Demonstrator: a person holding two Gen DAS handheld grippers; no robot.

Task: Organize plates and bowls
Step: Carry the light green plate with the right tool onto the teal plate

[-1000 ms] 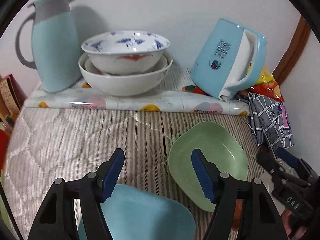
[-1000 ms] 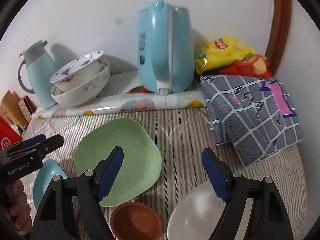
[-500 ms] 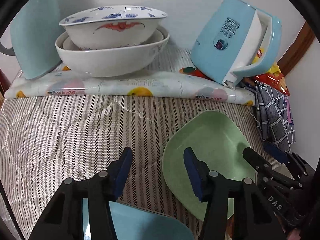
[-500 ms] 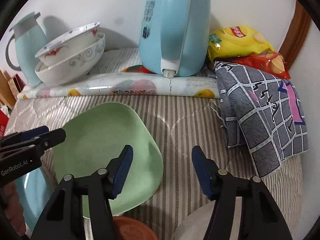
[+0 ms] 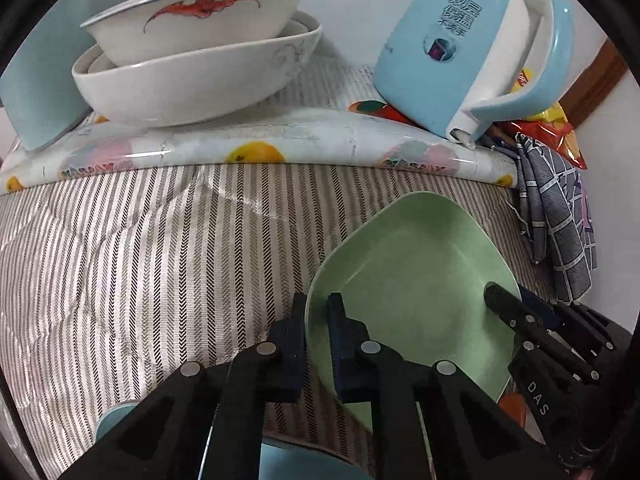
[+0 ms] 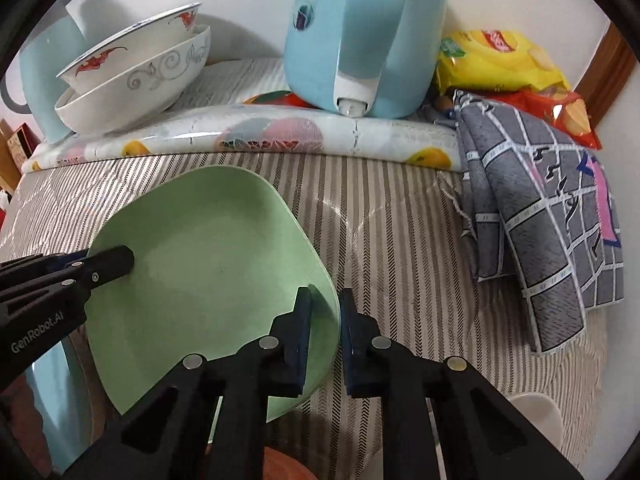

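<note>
Nearest, both tongs clamp the green plate (image 5: 412, 280) on the striped bench (image 5: 140, 248): the left tongs (image 5: 316, 312) pinch its left rim, the right tongs (image 6: 324, 304) its right rim. A blue plate (image 6: 48, 392) lies by the near edge. Along the far edge stand stacked bowls (image 5: 192, 64) and a kettle (image 6: 360, 32).

The plate (image 5: 412, 264) is plain pale green, lying on a cover (image 5: 132, 248) of grey-and-white herringbone stripes. Behind it, a white bowl (image 5: 192, 20) with a red motif sits in a white bowl (image 5: 188, 88) with grey scrolls, on a white mat (image 5: 256, 148) printed with oranges. The kettle (image 5: 448, 44) is light blue and white, the cloth (image 6: 552, 200) grey with a white grid, and each black tool (image 5: 316, 344) has dark blue pads (image 6: 302, 320).
</note>
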